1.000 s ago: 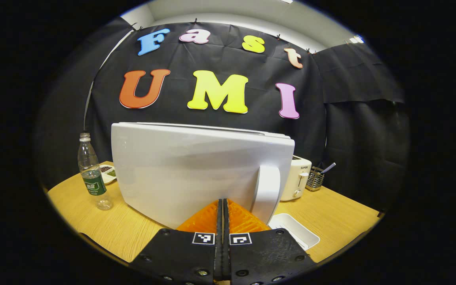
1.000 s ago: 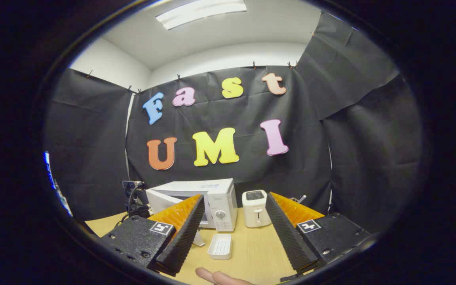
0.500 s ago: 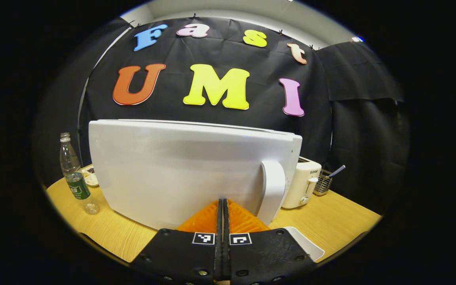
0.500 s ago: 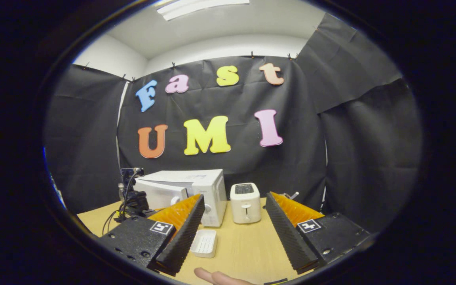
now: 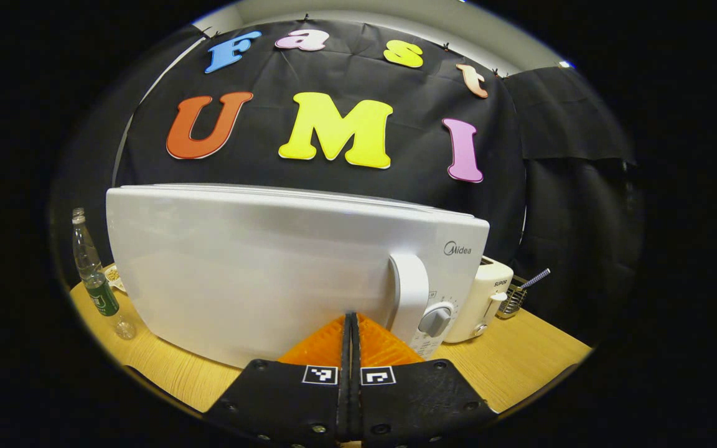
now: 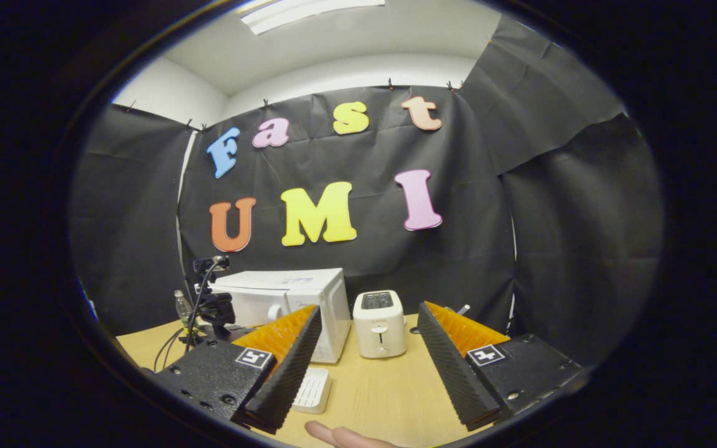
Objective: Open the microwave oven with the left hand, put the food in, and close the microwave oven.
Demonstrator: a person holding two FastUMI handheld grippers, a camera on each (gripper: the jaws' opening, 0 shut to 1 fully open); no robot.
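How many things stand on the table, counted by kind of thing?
Microwave oven: 1
Toaster: 1
Water bottle: 1
White tray: 1
Wire holder: 1
Small dish of food behind the bottle: 1
Total: 6

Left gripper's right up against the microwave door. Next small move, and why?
Probably a short final push straight in with the left gripper, then back off. Its fingers are together, tips at the microwave door beside the handle, and the door looks nearly flush with the control panel. The right gripper hangs open, clear of it.
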